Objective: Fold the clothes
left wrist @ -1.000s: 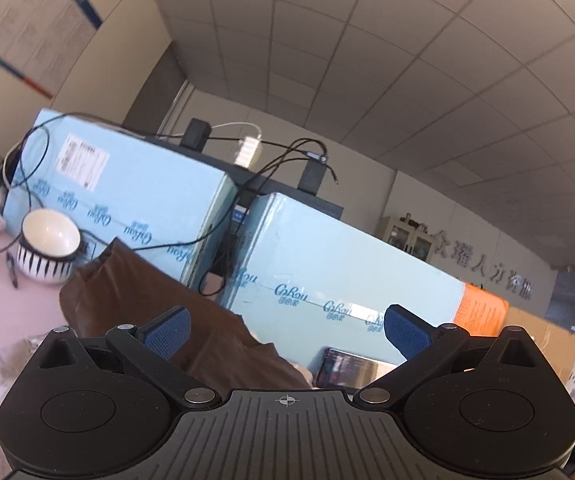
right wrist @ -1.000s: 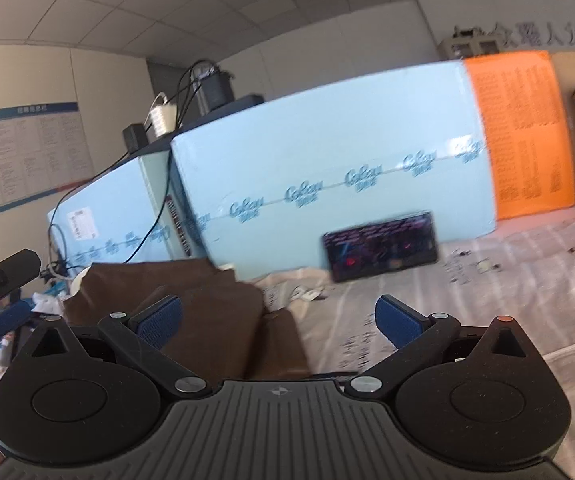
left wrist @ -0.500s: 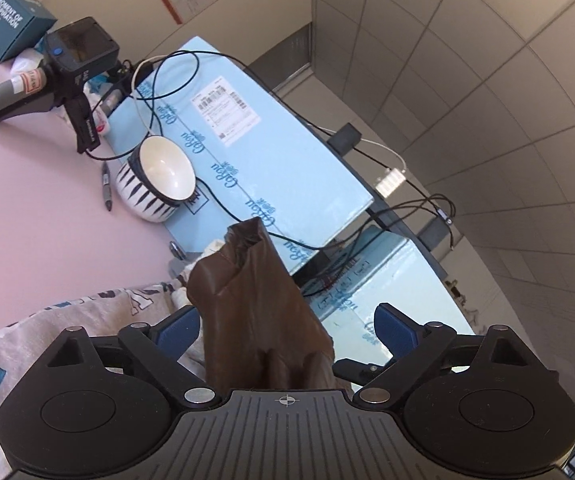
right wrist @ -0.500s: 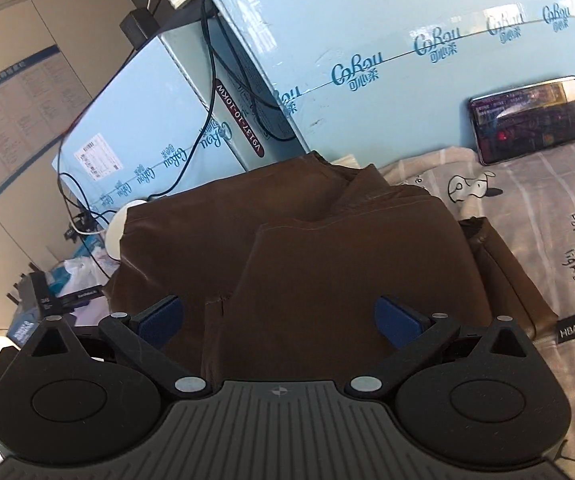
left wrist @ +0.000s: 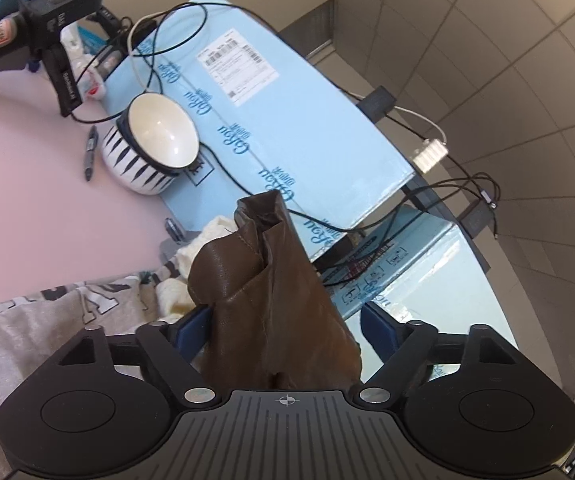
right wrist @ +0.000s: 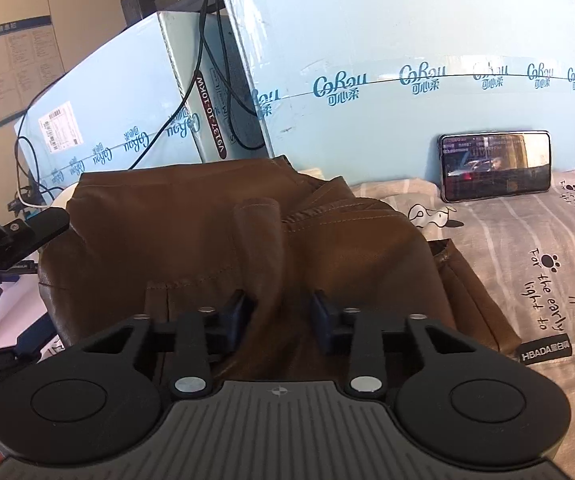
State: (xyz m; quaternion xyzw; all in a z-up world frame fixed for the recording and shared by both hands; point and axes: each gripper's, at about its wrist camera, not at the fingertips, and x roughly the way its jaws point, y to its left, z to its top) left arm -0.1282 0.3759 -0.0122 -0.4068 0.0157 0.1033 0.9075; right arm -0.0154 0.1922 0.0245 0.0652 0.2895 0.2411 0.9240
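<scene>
Over the printed sheet [right wrist: 535, 248], right gripper [right wrist: 281, 316] pinches a brown garment [right wrist: 191, 232] ridge; left gripper [left wrist: 283, 324] tilts up, fingers apart around a fold

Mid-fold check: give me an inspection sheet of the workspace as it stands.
Surface: grey printed sheet; pink tabletop beside it.
Job's things: brown garment, a fold bunched between both grippers.
Clutter: striped bowl, pen, phone, cream cloth.
Grippers: left gripper jaws wide around fabric; right gripper nearly closed on a fold.
Cables: black cables draped over blue boxes.
Surroundings: wall poster.
</scene>
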